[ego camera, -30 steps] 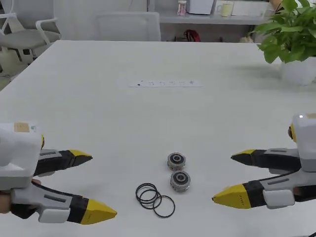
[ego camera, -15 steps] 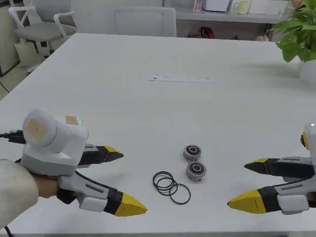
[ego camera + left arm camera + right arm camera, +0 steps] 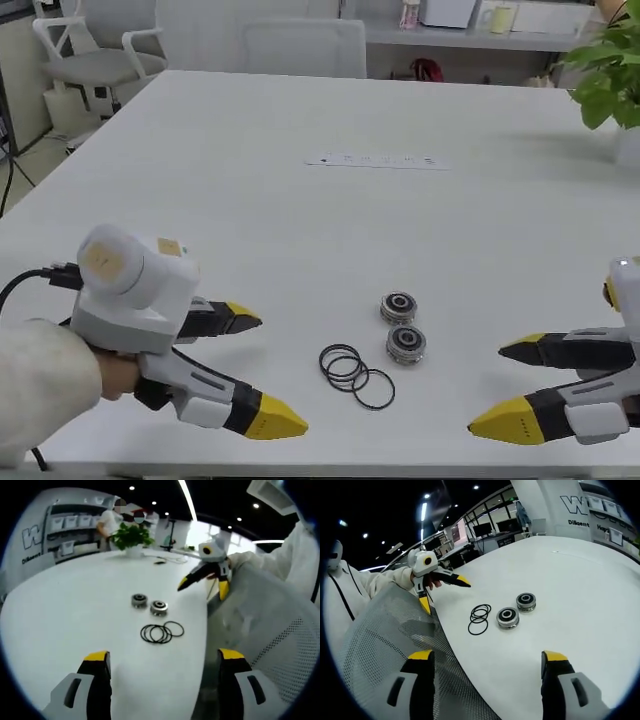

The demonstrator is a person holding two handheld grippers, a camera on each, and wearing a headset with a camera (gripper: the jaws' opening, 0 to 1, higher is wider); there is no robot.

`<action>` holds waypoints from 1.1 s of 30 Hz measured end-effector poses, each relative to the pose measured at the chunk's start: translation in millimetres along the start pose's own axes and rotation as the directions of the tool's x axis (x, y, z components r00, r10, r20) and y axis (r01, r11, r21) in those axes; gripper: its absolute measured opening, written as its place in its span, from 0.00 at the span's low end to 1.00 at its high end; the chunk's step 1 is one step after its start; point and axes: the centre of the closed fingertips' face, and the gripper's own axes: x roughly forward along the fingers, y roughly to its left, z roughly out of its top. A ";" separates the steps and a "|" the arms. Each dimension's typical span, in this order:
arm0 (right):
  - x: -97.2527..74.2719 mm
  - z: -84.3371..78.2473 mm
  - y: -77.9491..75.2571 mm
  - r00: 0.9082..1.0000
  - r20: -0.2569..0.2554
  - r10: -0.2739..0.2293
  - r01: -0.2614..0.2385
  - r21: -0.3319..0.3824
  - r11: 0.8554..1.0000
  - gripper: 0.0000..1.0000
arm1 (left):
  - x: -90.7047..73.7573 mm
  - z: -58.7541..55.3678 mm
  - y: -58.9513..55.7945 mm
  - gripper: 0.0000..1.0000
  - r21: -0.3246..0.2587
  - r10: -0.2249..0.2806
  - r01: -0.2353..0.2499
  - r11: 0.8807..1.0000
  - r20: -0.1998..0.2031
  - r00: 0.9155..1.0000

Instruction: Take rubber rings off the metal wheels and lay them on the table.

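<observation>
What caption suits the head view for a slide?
Open left gripper and right gripper flank two metal wheels and loose rubber rings on a table.

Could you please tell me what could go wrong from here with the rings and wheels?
The rubber rings overlap in a pile near the table's front edge; a jaw could drag several off.
The two metal wheels sit loose and close together; pinching one with the right gripper may knock the other.
</observation>
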 end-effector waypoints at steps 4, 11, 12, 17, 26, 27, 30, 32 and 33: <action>1.7 -5.1 2.4 0.999 -0.031 0.006 -0.007 -0.015 1.000 0.84 | 0.9 -0.9 -1.5 0.89 -0.007 -0.004 0.004 1.000 0.001 1.000; 1.2 -6.8 1.1 0.999 -0.041 0.000 -0.001 -0.017 1.000 0.84 | 0.3 0.0 -0.4 0.89 -0.019 0.002 -0.002 1.000 0.012 1.000; 1.4 -6.8 1.4 0.999 -0.041 0.002 -0.003 -0.017 1.000 0.84 | 0.2 -0.1 -0.1 0.89 -0.020 0.003 -0.003 1.000 0.012 1.000; 1.1 -5.9 1.2 0.999 -0.035 0.002 -0.003 -0.016 1.000 0.84 | -0.6 0.5 1.0 0.89 -0.021 0.009 -0.009 1.000 0.015 1.000; 0.3 -5.3 0.1 1.000 -0.030 -0.002 0.001 -0.021 1.000 0.85 | -3.1 2.7 2.5 0.89 -0.036 0.025 -0.024 0.999 0.036 0.999; 0.1 -5.1 0.0 1.000 -0.028 -0.003 0.003 -0.021 1.000 0.85 | -3.3 3.0 2.7 0.89 -0.039 0.026 -0.025 0.999 0.038 0.999; -0.3 -4.3 -0.8 1.000 -0.023 -0.008 0.007 -0.020 1.000 0.85 | -3.6 3.5 3.2 0.89 -0.041 0.029 -0.027 0.999 0.042 0.999; -0.5 -3.8 -1.3 1.000 -0.020 -0.010 0.010 -0.018 1.000 0.85 | -3.8 3.9 3.1 0.90 -0.043 0.029 -0.027 0.999 0.044 0.999; -0.8 -3.6 -1.8 1.000 -0.018 -0.013 0.012 -0.017 1.000 0.85 | -3.9 4.1 3.1 0.90 -0.046 0.029 -0.027 0.999 0.048 0.998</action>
